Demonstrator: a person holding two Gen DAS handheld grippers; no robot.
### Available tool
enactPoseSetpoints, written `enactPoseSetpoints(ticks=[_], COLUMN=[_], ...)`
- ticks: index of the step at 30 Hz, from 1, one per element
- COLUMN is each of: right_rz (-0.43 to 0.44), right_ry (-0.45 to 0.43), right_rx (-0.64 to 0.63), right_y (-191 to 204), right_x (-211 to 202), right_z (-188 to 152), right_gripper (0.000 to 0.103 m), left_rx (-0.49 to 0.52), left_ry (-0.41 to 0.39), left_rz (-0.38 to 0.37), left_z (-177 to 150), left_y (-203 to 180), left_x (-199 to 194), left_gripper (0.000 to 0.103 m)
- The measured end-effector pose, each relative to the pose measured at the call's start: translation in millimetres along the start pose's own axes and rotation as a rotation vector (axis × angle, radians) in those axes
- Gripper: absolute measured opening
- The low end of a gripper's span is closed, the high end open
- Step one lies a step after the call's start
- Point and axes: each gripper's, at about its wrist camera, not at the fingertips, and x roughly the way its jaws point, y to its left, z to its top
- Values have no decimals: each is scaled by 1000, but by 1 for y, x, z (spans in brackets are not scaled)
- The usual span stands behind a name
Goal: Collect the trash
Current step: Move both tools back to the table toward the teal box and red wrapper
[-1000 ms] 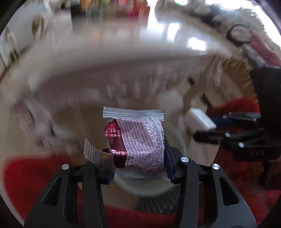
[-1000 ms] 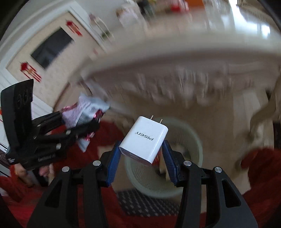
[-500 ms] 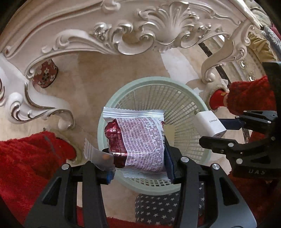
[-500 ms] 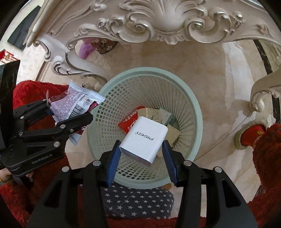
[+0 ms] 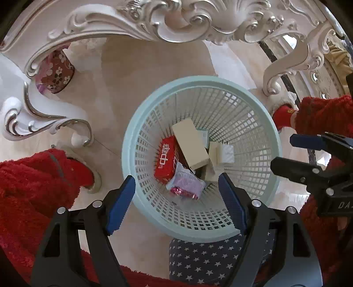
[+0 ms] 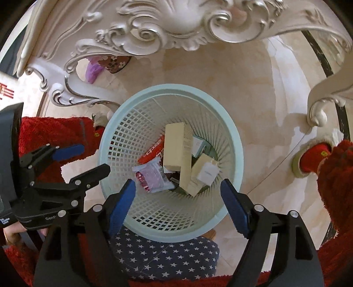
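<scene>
Both sets of jaws had just been opening and stood wide with nothing between the blue pads: the left gripper (image 5: pixel 176 198) and the right gripper (image 6: pixel 177 202) hung over the pale green lattice basket (image 5: pixel 130 141). In its bottom lay the crinkled snack wrapper (image 5: pixel 187 186), the white charger (image 5: pixel 225 151), a red carton (image 5: pixel 165 161) and a flat cream box (image 5: pixel 190 145), piled together. The basket stood on glossy beige marble floor (image 5: pixel 132 84) under a carved white table (image 5: pixel 176 19) with silvered scrolls. Fuzzy red sleeves (image 5: pixel 33 176) flanked it, and a star-printed navy cloth (image 6: pixel 165 258) lay below. Only the right view showed a purple object (image 6: pixel 93 70) beneath the table.
</scene>
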Motion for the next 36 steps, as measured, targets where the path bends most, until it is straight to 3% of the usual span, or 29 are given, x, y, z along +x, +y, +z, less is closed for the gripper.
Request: enactPoseSetpoints(ticks=[6,10,13,18,22,24,26,31,36], right_rz=[1,33,90,165,111,36,-43,-144,-197], right_ry=[13,-26,-118,-318,-497,-581,-634,-674,-658], right_rx=[18,13,-24,-152,-226,-242,-242,-241,-234], right_y=[1,4,9,27,39,42,43,50,40], right_x=[5,-9,-42,-129,-191,-211,-218,-210,-193], right_z=[0,-1,-4,4,31,56,82,160,230], right_gripper=[75,75,75,75,77,83,83,83,83], left_rx=[23,48,91,114,73,29,-18,-145,-172], left_ry=[-8,-107,-232,-365,-471,-528,-563,-607,-636], left_rz=[-9,-72,-71,-79,-60,-34,-2,-71,-80], left_z=[-2,-6,-9,1,41,69,95,174,250], left_y=[-5,-6,-4,8,26,36,42,73,101], left_x=[-1,-33,-79,-151,-205,-221,-230,-233,-225], left_gripper=[76,76,76,76,76,85,85,85,85])
